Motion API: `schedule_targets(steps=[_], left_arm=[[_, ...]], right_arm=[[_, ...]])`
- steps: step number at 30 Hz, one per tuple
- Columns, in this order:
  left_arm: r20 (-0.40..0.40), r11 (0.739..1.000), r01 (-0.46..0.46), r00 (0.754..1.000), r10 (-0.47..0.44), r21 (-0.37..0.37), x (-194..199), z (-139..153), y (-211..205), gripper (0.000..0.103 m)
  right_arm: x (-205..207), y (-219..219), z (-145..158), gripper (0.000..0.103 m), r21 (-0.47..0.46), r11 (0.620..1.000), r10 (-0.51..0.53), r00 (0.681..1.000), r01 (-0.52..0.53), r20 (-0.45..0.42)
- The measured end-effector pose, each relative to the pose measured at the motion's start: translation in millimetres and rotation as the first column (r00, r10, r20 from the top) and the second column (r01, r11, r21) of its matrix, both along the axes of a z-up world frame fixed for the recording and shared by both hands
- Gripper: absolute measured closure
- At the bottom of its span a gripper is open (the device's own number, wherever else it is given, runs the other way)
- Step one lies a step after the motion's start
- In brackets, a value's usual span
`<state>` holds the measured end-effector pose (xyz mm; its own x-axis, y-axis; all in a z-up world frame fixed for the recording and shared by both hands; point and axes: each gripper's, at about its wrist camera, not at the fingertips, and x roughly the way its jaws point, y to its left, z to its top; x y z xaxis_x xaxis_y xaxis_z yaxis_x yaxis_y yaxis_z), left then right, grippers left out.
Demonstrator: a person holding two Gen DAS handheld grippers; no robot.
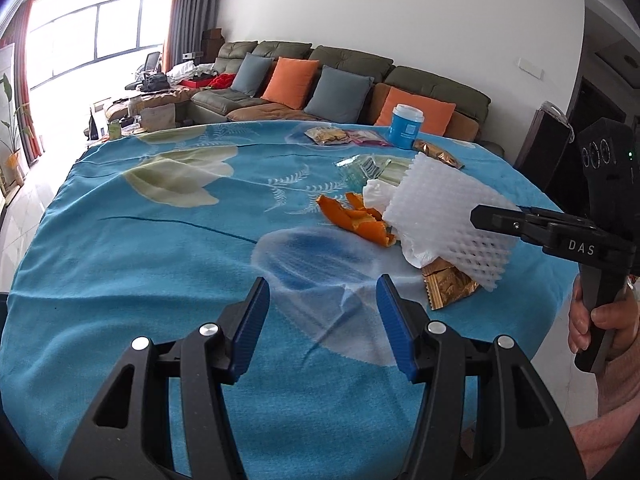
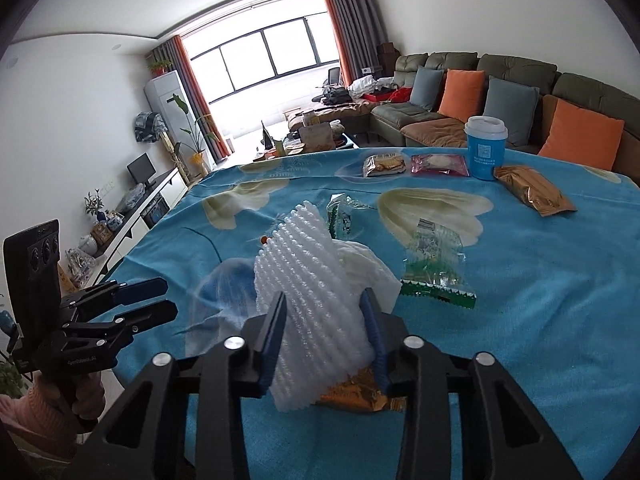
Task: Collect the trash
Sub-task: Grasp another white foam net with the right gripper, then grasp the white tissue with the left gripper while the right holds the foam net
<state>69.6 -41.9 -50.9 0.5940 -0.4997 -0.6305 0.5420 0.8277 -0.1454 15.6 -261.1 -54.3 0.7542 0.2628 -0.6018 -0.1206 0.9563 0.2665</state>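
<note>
Between right hand-held gripper (image 2: 326,332) pads: foam net (image 2: 304,300) clamped | left hand-held gripper (image 1: 322,324) apart, idle | step: lifting trash off bench (image 1: 140,240) | next: carry to bin.

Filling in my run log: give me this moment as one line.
right gripper: shut on white foam net | left gripper: open, empty | orange peel: on table

A home living room: a long olive sectional sofa (image 2: 500,80) with orange and grey cushions (image 2: 460,94) lines the white wall, a wide window (image 2: 264,60) hung with rust and grey curtains (image 2: 352,28) fills the far end, and a monitor (image 2: 141,168) sits on a low white cabinet (image 2: 148,204) near potted plants (image 2: 94,204).
</note>
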Motion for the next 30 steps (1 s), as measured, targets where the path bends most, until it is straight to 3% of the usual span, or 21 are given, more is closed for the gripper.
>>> schedule_targets(steps=[3, 14, 24, 30], left_arm=[[-0.003, 1.000, 0.023, 1.000, -0.023, 0.010, 0.7, -0.8, -10.9, 0.048], [-0.022, 0.988, 0.153, 0.988, -0.153, 0.009, 3.5, -0.7, -57.4, 0.049], [-0.052, 0.968, 0.250, 0.967, -0.248, 0.022, 19.5, -4.0, -103.0, 0.051], [-0.035, 0.956, 0.285, 0.958, -0.283, 0.064, 24.4, -5.1, -131.5, 0.046]], right_arm=[[-4.3, -6.2, 4.9, 0.089, 0.033, 0.999, 0.001, 1.000, -0.002, 0.021], [-18.5, -31.6, 30.9, 0.090, 0.091, 0.995, -0.045, 0.991, 0.034, 0.123], [-22.7, -49.2, 26.5, 0.090, 0.127, 0.990, -0.085, 0.987, 0.068, 0.134], [-22.4, -54.0, 23.4, 0.090, 0.145, 0.987, -0.089, 0.987, 0.069, 0.133]])
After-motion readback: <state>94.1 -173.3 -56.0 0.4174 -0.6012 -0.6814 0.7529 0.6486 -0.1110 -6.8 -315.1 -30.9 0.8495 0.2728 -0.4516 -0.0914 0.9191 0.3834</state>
